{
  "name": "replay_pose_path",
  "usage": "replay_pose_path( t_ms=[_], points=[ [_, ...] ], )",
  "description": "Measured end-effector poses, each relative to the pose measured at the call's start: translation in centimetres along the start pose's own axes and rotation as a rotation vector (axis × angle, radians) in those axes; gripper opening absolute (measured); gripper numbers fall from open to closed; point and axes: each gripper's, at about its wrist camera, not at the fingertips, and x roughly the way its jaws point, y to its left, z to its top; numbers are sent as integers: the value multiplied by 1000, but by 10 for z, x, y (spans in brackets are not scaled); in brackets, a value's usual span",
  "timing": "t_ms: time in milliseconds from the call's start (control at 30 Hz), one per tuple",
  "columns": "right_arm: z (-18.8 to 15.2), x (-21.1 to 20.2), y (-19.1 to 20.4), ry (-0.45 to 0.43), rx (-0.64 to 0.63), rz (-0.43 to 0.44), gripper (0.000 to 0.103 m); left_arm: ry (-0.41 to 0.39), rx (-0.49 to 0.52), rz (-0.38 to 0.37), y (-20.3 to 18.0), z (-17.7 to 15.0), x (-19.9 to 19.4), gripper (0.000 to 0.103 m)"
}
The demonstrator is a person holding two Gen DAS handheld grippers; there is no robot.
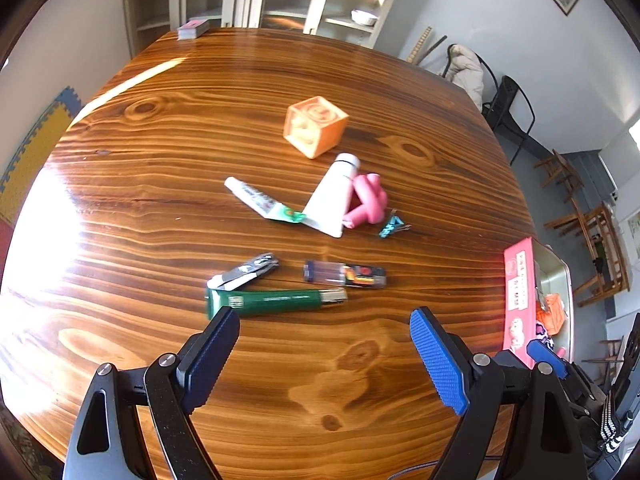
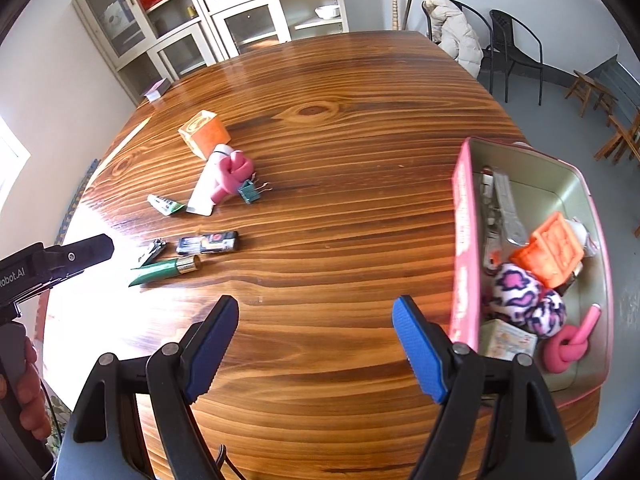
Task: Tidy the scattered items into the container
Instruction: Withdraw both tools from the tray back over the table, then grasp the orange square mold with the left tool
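While both hand-held grippers hang above the glossy wooden bench (image 1: pixel 160 184), neither holds anything. Left hand-held gripper (image 1: pixel 325 322): blue ribbed pads spread wide, bare wood between them, its left pad just short of the dark green tube with a gold cap (image 1: pixel 276 300). Right hand-held gripper (image 2: pixel 316 312): pads equally parted, over bare bench, just left of the pink-walled rectangular tin container (image 2: pixel 464 240).

Scattered items, all lying on the bench, left of the container:
- green tube nearest, with silver nail clippers (image 1: pixel 246 271) touching or just beside its flat end.
- dark rectangular lighter-like item with clear end (image 1: pixel 345 274), just right of the clippers.
- small white tube with green crimped end (image 1: pixel 260 200), farther out.
- large white tube (image 1: pixel 332 196), lying with its cap pointing away; a knotted pink foam piece (image 1: pixel 366 200) rests against it.
- teal binder clip (image 1: pixel 392 226), just beside the pink knot.
- orange cube block (image 1: pixel 314 126), farthest, just past the white tube's cap.

Container sits at the bench's right edge. Inside: orange moulded plastic piece (image 2: pixel 552 254), pink-and-white patterned fuzzy item (image 2: pixel 520 296), second pink foam knot (image 2: pixel 568 344), small pale box (image 2: pixel 506 338), silvery items at the far end, possibly cutlery — too blurred to confirm.

Small pink-topped flat box (image 1: pixel 193 29) on the far bench edge, well apart.
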Motion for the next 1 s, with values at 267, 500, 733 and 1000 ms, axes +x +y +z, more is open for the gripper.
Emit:
replay_pose_path(
  t_ms=[267,500,733,1000],
  points=[
    [4,14,26,19,-8,-5,83,17,-46,-2,37,8,5,89],
    [10,27,44,34,-6,-16,83,42,-54,-9,57,19,17,89],
    [18,40,55,49,10,-25,83,78,-40,-17,68,34,36,89],
    [28,59,57,79,37,-39,83,114,-22,-18,73,56,61,89]
  ],
)
